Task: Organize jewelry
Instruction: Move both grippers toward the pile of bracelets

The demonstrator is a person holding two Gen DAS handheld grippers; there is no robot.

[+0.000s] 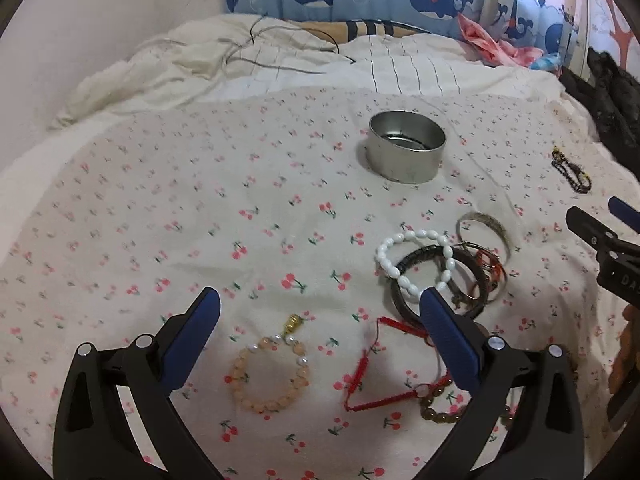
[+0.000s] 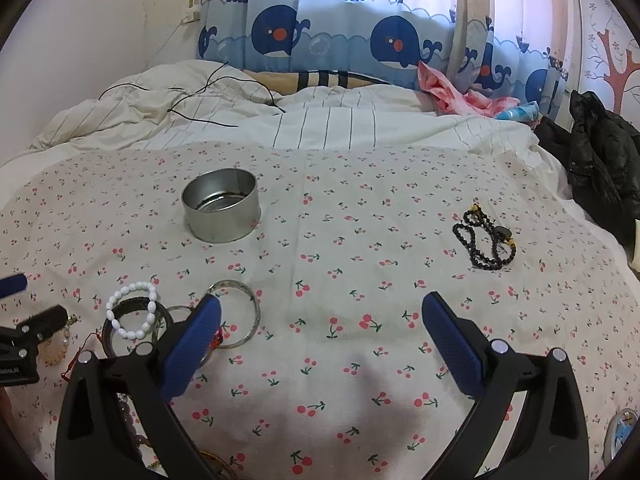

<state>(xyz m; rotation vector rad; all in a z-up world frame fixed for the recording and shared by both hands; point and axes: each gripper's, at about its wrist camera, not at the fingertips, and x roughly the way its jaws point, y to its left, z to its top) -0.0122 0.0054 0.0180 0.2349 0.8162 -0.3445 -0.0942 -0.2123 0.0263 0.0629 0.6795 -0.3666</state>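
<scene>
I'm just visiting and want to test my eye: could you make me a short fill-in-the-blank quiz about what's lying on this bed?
1. The round metal tin holds ____ jewelry.
2. The bedsheet is printed with small red ____.
3. The beads of the bracelet lying across the dark bangle are ____ in color.
4. The black bead strand lies apart, nearer the ____ gripper than the left gripper.

Missing words: no; cherries; white; right

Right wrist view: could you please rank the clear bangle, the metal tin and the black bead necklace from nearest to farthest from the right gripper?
From the right gripper:
1. Clear bangle, lying beside its left finger.
2. Black bead necklace, farther up on the right.
3. Metal tin, up on the left; its distance is close to the necklace's.
</scene>
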